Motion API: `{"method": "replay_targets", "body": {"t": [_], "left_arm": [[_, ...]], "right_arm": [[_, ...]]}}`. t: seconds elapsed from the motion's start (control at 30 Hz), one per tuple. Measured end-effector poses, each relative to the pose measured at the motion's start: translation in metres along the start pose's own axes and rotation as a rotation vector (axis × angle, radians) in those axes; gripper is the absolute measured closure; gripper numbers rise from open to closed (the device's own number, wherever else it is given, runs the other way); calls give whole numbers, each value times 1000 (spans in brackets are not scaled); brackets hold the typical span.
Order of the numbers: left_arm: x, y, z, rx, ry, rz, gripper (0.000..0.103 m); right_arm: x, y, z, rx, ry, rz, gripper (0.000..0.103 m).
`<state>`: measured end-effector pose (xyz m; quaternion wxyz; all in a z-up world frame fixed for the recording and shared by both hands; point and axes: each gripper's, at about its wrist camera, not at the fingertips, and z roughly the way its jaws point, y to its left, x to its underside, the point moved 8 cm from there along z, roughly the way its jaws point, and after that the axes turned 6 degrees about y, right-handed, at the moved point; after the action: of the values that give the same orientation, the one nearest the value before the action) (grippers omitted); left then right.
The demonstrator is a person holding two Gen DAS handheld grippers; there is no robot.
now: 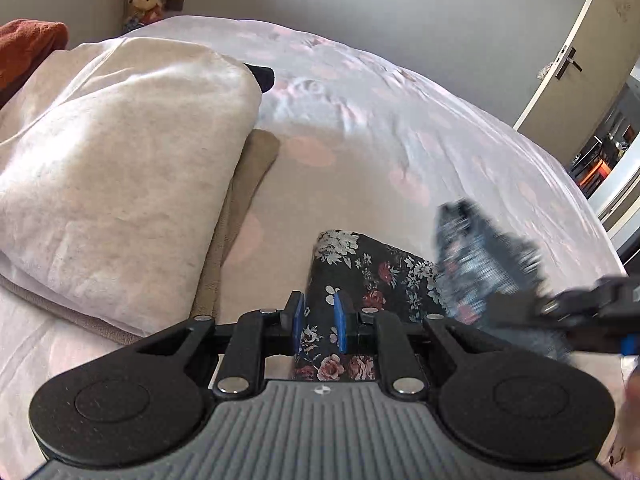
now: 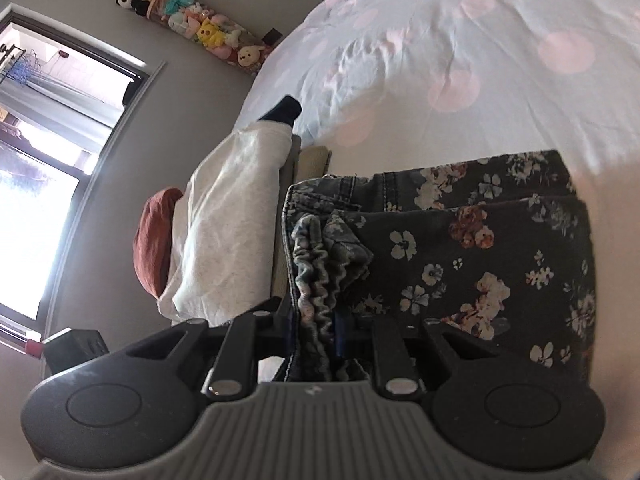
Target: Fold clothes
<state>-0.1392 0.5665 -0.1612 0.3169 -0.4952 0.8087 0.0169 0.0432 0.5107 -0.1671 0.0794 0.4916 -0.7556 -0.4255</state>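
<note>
A dark floral garment lies on the bed, partly folded. My left gripper is shut on its near edge, the blue pads pinching the cloth. My right gripper appears blurred at the right of the left wrist view, holding up a bunch of the same cloth. In the right wrist view the right gripper is shut on the elastic waistband of the floral garment, which lies folded in layers on the bed.
A stack of folded clothes, a cream piece on top of a beige one, lies at the left. A rust-coloured cloth sits behind it. The pink-dotted bed sheet stretches beyond. A door stands at the right.
</note>
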Motion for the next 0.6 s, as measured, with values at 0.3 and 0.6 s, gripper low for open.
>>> {"method": "replay_targets", "body": {"t": [0.3, 0.6], "left_arm": [[3, 5, 14, 9, 23, 11, 90], [8, -12, 6, 64, 4, 54, 89]], "right_arm": [[24, -21, 74, 169, 37, -40, 82], [26, -14, 50, 122, -34, -67, 58]]}}
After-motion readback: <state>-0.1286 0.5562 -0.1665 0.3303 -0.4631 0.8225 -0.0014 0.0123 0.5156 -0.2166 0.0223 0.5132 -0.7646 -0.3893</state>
